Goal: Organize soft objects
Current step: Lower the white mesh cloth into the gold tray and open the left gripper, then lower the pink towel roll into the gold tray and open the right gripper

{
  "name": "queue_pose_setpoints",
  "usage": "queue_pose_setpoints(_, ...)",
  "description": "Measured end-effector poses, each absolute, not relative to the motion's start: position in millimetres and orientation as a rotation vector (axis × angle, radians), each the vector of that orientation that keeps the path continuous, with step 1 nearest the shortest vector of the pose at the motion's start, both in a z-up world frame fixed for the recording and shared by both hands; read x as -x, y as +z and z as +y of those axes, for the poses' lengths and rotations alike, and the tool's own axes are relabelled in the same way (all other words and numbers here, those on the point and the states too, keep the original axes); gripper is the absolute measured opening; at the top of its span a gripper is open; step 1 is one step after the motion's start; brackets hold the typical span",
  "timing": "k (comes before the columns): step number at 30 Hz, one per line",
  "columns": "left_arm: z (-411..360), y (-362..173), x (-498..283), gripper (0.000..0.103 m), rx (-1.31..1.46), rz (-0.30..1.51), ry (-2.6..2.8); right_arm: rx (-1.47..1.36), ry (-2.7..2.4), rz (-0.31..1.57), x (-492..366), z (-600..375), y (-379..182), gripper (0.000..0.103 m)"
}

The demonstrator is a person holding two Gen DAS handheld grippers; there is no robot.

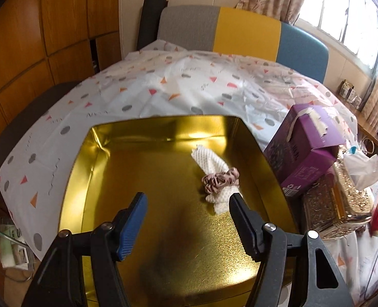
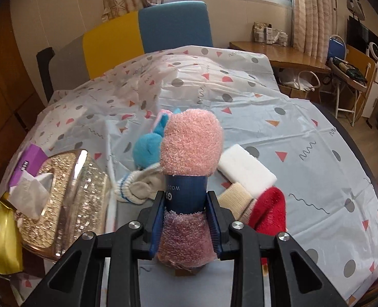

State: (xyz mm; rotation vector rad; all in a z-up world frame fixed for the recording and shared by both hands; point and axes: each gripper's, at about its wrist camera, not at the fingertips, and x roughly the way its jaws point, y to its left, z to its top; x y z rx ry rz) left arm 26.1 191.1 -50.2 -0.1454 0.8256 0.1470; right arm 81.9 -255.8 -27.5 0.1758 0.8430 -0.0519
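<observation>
Covering the whole table, a white patterned cloth (image 2: pixel 278 107) is hiding the surface beneath, and a grey, yellow and blue chair back (image 1: pixel 240 33) is rising behind it. You are holding your left gripper (image 1: pixel 187 199) spread wide over the gold tin (image 1: pixel 91 179), gripping nothing; its near edge is running out of frame. Inside, a white knitted cloth (image 1: pixel 209 161) is lying with a dusty-pink scrunchie (image 1: pixel 220 179) around it. Just right of the tin, a purple box (image 1: pixel 304 148) is sitting beside a glittery gold tissue box (image 2: pixel 68 194). Your right gripper (image 2: pixel 186 215) is clenching a pink fuzzy sock (image 2: pixel 191 148) wrapped in a navy band whose lettering is only partly readable. Behind it, a blue plush (image 2: pixel 148 151), a striped white sock (image 2: pixel 135 186), a white block (image 2: pixel 247 168) and a red sock (image 2: pixel 270 209) are lying half hidden.
</observation>
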Motion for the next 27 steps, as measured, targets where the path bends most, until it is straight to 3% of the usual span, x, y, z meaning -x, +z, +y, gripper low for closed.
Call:
queue_pose_setpoints(6,199.7,-41.3,-10.4,0.069,0.143,0.789,0.153,-0.158,0.102,0.772,-101.3,-191.1,25.4,0.031)
queue_pose_setpoints(13,230.9,-36.7,12.7,0.069,0.181,0.759,0.236,-0.011,0.463,0.740,-103.6,-39.3,67.6,0.030)
queue_pose_setpoints(20,263.4,-37.0,32.5,0.069,0.210,0.755,0.342,0.170,0.664,0.885,-81.7,89.4,7.8,0.031)
queue_pose_setpoints(27,275.5,-41.7,40.5,0.071,0.217,0.764,0.382,0.243,0.656,1.031,-86.1,127.7,-61.5,0.032)
